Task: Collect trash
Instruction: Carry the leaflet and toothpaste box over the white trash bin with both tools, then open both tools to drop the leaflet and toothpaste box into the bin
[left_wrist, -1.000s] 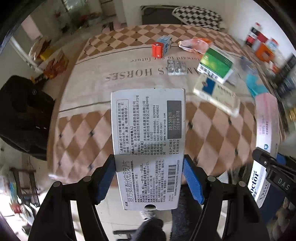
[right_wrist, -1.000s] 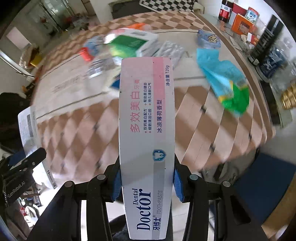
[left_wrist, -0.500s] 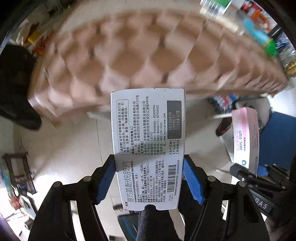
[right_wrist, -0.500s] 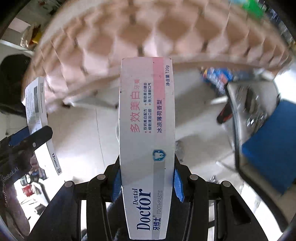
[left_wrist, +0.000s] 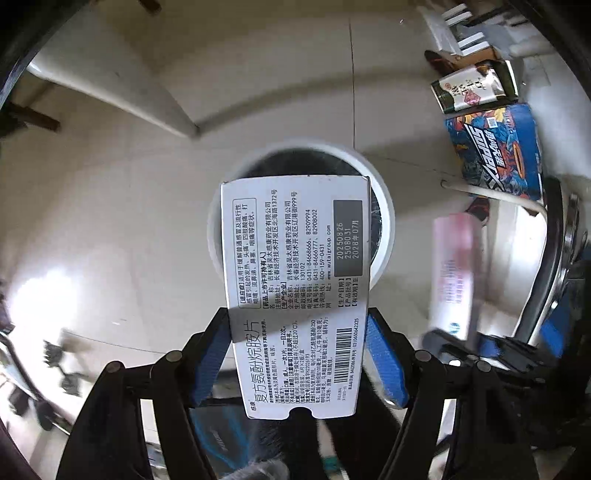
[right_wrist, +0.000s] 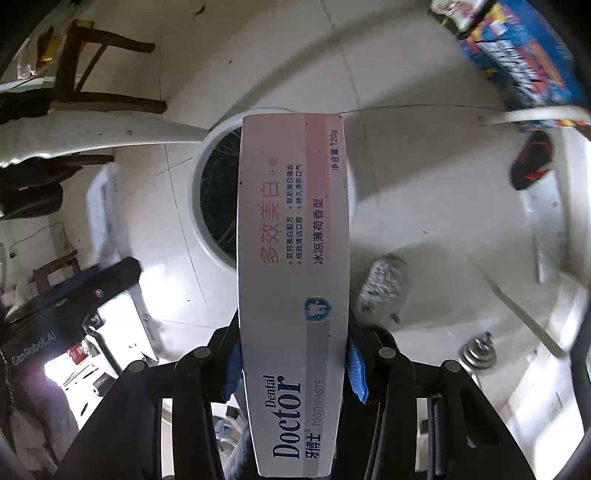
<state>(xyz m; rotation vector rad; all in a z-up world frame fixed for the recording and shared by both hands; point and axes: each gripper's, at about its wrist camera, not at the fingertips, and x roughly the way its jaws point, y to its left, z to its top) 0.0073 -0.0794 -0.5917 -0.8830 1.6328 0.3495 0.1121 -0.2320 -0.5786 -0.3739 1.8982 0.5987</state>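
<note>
While both grippers clench boxes, the bin (left_wrist: 384, 221) sits mid-frame beyond each: left gripper (left_wrist: 297, 354) holds the medicine box (left_wrist: 295, 280), right gripper (right_wrist: 293, 363) the toothpaste box (right_wrist: 293, 258), long axes pointing binward.

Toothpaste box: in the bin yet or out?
Out. The right gripper grips the toothpaste box above the white trash bin.

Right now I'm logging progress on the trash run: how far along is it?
Both pickups look done: the left gripper is shut on the medicine box, and the right gripper is shut on the toothpaste box. In hand: both hang above the white bin on the floor. Left: letting go so both boxes drop in; neither is in yet.
</note>
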